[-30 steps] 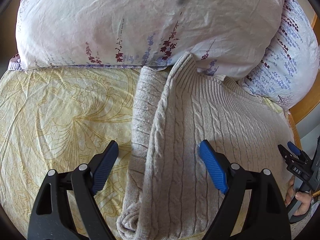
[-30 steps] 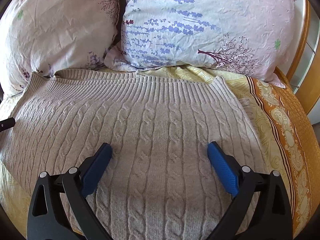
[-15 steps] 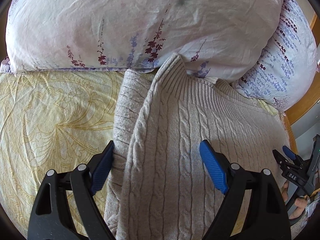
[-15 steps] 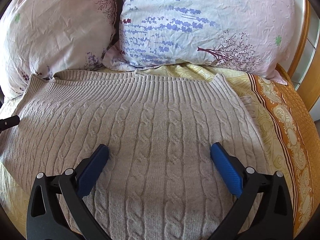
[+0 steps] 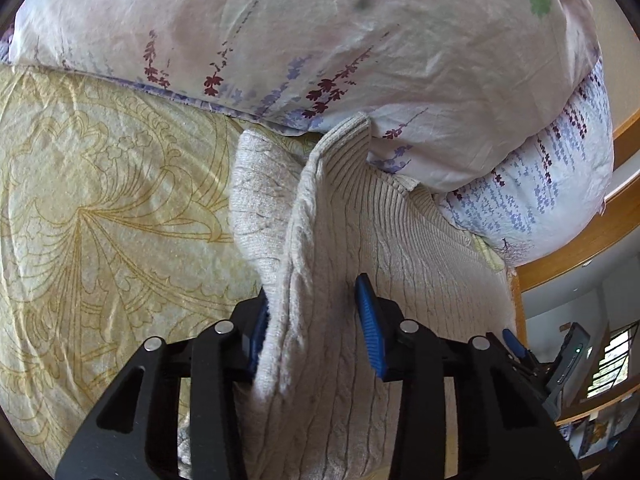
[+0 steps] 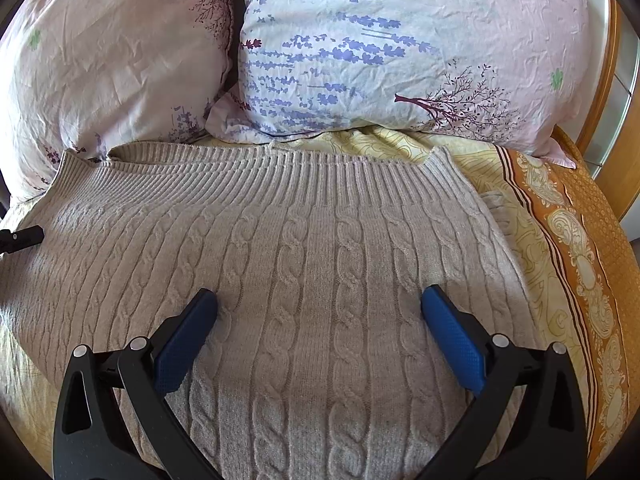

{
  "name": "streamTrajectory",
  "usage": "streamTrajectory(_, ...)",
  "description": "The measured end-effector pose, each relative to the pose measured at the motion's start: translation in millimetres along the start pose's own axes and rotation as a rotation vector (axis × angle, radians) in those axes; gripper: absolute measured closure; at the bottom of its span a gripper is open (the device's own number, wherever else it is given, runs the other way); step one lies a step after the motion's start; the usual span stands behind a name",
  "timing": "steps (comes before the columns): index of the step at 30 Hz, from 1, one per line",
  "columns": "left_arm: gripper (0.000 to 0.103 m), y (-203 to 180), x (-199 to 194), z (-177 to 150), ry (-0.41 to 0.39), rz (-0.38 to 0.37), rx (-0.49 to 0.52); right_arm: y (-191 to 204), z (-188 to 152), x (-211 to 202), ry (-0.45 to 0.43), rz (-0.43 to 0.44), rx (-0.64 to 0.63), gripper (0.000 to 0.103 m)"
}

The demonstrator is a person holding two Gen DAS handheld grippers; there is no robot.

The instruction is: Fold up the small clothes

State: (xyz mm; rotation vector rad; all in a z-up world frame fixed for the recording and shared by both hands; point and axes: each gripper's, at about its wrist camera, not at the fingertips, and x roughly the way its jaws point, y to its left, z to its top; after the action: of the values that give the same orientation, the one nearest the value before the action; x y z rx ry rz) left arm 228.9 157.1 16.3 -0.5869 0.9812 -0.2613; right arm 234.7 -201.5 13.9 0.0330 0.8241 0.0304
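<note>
A beige cable-knit sweater (image 6: 320,248) lies flat on the bed, its ribbed hem toward the pillows. In the left wrist view the sweater's (image 5: 320,360) left side edge and a folded sleeve (image 5: 260,200) are bunched up between the blue pads. My left gripper (image 5: 314,328) is closing, and both pads touch the knit. My right gripper (image 6: 320,332) hovers open over the middle of the sweater, with only flat knit under it. Its tip (image 5: 516,350) also shows at the right edge of the left wrist view.
Two floral pillows (image 6: 400,48) (image 6: 112,60) lean just behind the hem. A yellow patterned sheet (image 5: 100,220) covers the bed on the left, and an orange border (image 6: 580,260) runs along the right. The wooden bed frame (image 5: 580,252) curves past the pillows.
The left gripper's jaws went from wide open to narrow around the sweater's side edge, and the view rolled and moved closer. The right gripper stayed where it was, open.
</note>
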Motion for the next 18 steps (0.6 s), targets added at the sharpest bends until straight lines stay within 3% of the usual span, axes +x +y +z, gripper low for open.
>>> streamTrajectory(7, 0.081, 13, 7, -2, 0.008, -0.106, -0.104, -8, 0, -9, -0.019, 0.053, 0.021, 0.001)
streamTrajectory(11, 0.082, 14, -2, -4, -0.013, -0.169, -0.144, -40, 12, -35, -0.054, 0.142, 0.139, 0.001)
streamTrajectory(13, 0.082, 10, -5, -4, -0.02, -0.163, -0.133, -58, 19, -44, -0.082, 0.177, 0.172, 0.001)
streamTrajectory(18, 0.083, -7, -8, -3, -0.052, -0.223, -0.155, -100, 21, -42, -0.173, 0.17, 0.221, 0.001)
